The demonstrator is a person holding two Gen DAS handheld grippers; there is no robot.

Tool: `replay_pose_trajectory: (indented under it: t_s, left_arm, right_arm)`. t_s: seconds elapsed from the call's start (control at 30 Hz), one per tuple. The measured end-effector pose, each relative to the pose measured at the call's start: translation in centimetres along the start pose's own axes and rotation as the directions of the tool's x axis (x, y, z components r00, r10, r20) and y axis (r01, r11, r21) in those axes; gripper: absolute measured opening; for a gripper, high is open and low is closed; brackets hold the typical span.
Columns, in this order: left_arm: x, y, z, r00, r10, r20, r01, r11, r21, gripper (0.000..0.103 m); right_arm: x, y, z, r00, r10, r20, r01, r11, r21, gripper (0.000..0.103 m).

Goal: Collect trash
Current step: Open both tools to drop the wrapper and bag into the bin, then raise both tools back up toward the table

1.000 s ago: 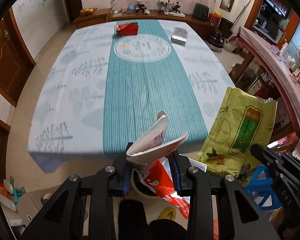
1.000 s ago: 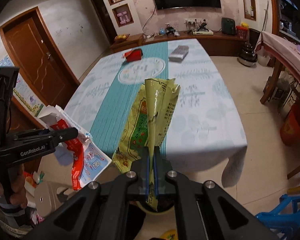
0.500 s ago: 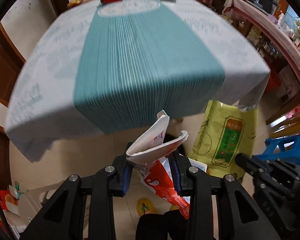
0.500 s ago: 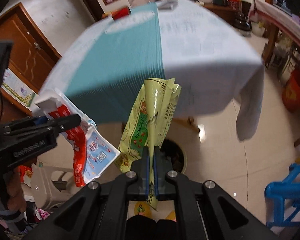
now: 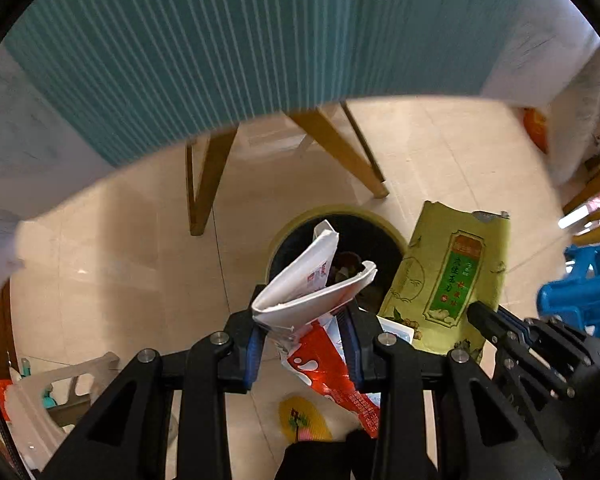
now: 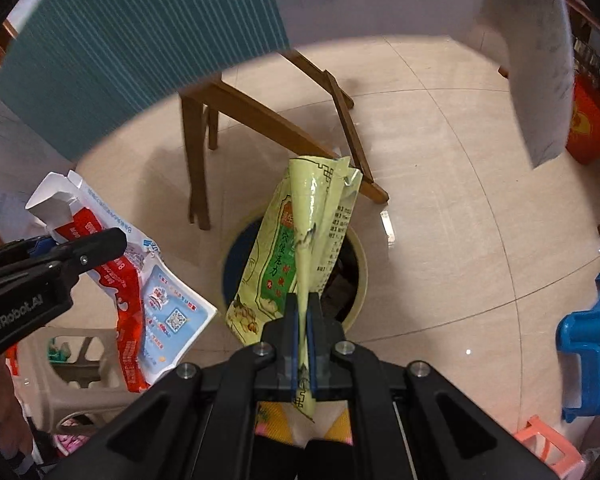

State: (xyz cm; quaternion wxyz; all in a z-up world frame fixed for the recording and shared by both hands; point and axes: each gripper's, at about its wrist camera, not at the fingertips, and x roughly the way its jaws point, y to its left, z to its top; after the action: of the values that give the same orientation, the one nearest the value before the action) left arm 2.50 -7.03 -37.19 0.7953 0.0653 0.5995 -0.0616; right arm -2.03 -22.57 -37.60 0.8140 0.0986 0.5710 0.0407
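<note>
Drop step: my left gripper (image 5: 304,340) pinches the red-and-white wrapper (image 5: 312,280), right gripper (image 6: 303,320) pinches the yellow bag (image 6: 300,240) above the bin (image 6: 360,276); next, release both inside its rim

The right gripper (image 6: 302,320) pinches a yellow-green snack bag (image 6: 300,240) upright at six o'clock — directly over the round trash bin (image 6: 360,276) on the tiled floor. At nine o'clock, the left gripper (image 6: 100,246) clamps a red-and-white wrapper (image 6: 148,292). Wooden table legs (image 6: 196,152) stand at eleven — teal tablecloth (image 6: 140,32) above.
</note>
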Motion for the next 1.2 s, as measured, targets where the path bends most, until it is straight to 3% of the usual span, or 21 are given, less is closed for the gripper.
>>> replay_pose_trajectory:
  t_s: [0.27,0.57,0.6,0.67,0.77,0.83,0.87,1.2]
  left_arm:
    - [7.4,-0.5,0.3,0.999,0.031,0.014,-0.031,1.0,-0.007,0.033]
    - [11.1,-1.4,0.8,0.997,0.054,0.046,-0.055,0.998,0.037,0.035]
    - [11.4,-1.7,0.8,0.997,0.063,0.051,-0.065,0.997,0.045,0.037]
    - [12.3,-1.6,1.0,0.997,0.073,0.04,-0.076,0.995,0.059,0.057]
    - [13.0,-0.7,1.2,0.996,0.08,0.034,-0.082,0.995,0.055,0.064]
    - [13.0,-0.6,1.0,0.996,0.084,0.026,-0.085,0.995,0.059,0.072]
    - [13.0,-0.7,1.0,0.996,0.085,0.026,-0.087,0.994,0.061,0.073]
    - [10.7,-0.9,0.8,0.997,0.08,-0.02,-0.078,0.996,0.051,0.073]
  right_arm:
    - [6.8,-0.9,-0.3,0.995,-0.049,0.085,0.05,0.999,-0.002,0.003]
    - [12.0,-1.5,0.0,0.992,-0.062,0.11,0.065,0.998,-0.024,0.007]
    - [12.7,-1.4,0.1,0.994,-0.053,0.095,0.056,0.998,-0.027,0.011]
    - [14.1,-1.7,0.2,0.997,-0.056,0.055,0.058,0.998,-0.025,0.011]
    - [15.5,-1.9,-0.3,0.999,-0.038,-0.005,0.037,0.999,-0.025,0.032]
    - [15.8,-1.8,-0.5,0.999,-0.035,-0.026,0.034,0.999,-0.031,0.055]
    - [15.8,-1.7,-0.5,0.999,-0.036,-0.03,0.035,0.999,-0.036,0.058]
    - [13.9,-2.0,-1.6,0.997,-0.02,-0.074,0.019,1.0,-0.007,0.06]
